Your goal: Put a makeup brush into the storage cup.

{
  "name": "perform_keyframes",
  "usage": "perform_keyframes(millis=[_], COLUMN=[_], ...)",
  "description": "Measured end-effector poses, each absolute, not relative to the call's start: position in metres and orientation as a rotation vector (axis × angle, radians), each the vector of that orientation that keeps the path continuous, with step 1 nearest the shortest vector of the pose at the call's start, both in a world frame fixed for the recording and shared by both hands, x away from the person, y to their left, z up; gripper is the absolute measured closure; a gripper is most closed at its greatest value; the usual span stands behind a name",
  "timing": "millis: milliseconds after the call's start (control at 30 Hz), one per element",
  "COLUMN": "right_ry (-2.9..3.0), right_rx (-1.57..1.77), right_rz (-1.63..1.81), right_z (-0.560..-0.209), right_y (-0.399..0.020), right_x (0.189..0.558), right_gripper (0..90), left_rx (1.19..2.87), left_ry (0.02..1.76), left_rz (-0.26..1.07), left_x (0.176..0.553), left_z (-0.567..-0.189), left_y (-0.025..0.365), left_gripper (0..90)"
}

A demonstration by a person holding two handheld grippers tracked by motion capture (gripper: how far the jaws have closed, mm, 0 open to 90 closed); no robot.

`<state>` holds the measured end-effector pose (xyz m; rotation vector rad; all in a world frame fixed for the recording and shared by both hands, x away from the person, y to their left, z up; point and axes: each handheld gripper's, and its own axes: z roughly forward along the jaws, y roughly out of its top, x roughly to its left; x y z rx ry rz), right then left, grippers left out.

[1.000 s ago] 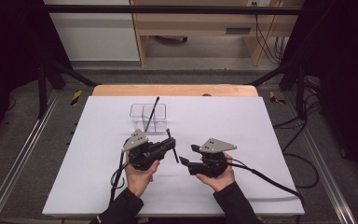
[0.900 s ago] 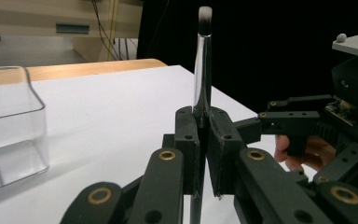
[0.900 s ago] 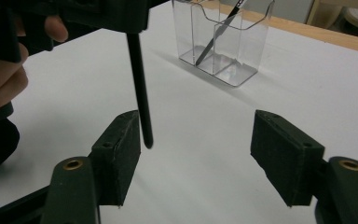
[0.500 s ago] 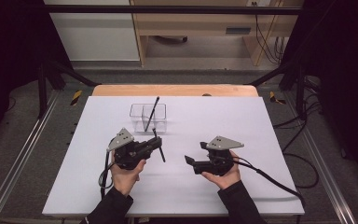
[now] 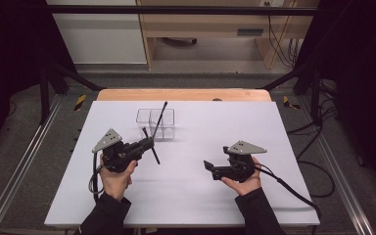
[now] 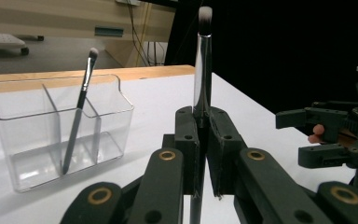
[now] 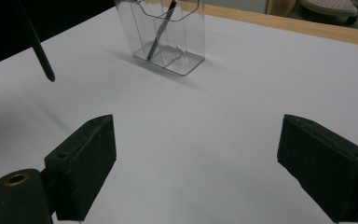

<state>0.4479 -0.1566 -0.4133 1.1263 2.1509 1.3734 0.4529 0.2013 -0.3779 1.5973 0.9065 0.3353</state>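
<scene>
High view: on a white table (image 5: 186, 196), the left gripper (image 5: 146, 144) clamps a dark makeup brush (image 5: 150, 146) just near of a clear organizer (image 5: 155, 123) holding a second brush (image 5: 160, 117). The right gripper (image 5: 209, 169) sits well apart to the right.

Left gripper view: the jaws pinch the brush upright.

Right gripper view: its jaws have just been opening and stand wide with nothing between them.
</scene>
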Motion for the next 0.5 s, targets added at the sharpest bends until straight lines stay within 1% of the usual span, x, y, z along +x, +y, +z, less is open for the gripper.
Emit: perform_keyframes(millis=[333, 500], right_ry=[2.101, 2.101], right_rx=[1.160, 1.171], right_rz=[1.355, 1.336], right_z=[-0.412, -0.413], right_y=[-0.168, -0.170], right_x=[0.450, 0.451], right_gripper=[9.4, 8.6], left_rx=[1.644, 1.642], left_ry=[0.898, 0.900], left_rz=[0.398, 0.409], left_x=[0.457, 0.459], left_z=[-0.368, -0.364], left_y=[0.203, 0.205], left_gripper=[82.9, 83.0])
